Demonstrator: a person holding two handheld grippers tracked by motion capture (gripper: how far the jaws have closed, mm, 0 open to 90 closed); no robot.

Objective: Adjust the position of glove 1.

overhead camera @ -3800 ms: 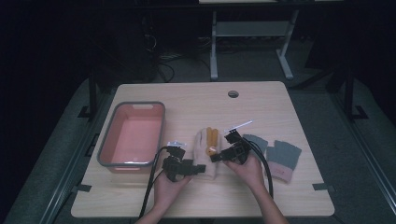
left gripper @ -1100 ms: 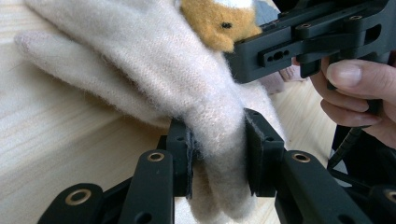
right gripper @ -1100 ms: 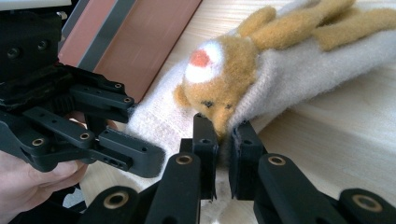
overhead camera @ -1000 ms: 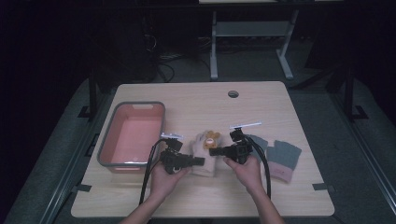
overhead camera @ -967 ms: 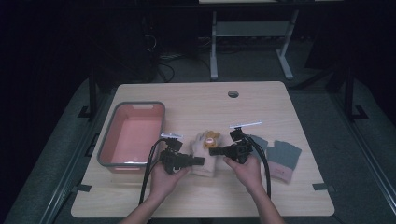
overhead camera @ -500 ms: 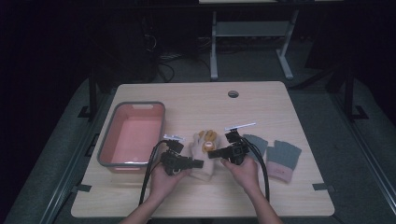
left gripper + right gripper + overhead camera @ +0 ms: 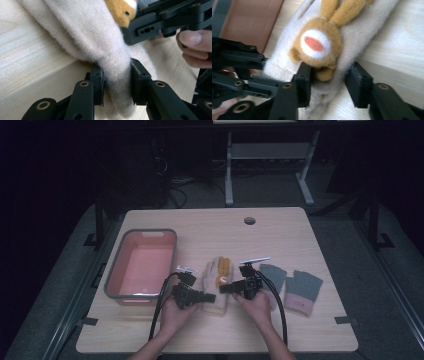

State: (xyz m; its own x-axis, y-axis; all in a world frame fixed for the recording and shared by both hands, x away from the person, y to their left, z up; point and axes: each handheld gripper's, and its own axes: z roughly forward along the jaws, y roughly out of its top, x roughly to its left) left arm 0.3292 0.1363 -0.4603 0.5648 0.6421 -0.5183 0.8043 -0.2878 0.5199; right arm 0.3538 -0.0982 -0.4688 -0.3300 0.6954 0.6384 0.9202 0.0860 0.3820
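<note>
**Cream glove held at the cuff, second claw spread across its middle**

While the left gripper (image 7: 207,296) pinches a fold of the cream glove (image 7: 216,285) near its cuff, the right gripper (image 7: 226,288) stands with its jaws spread to either side of the glove's body and has just been opening; in the right gripper view a gap shows between the right-hand pad and the wool, so it grips nothing. The glove lies on the table (image 7: 280,235) between the pink bin (image 7: 142,265) and a pair of grey gloves (image 7: 292,285), its long axis running away from the person, fingers far, cuff near. The two claws point toward each other across that axis, the left low at the cuff, the right just beyond it at the orange animal patch (image 7: 318,47). Any closing of the right jaws would therefore take the glove crosswise. The left pad probably touches the patch, though blur there leaves this unsure.
</note>
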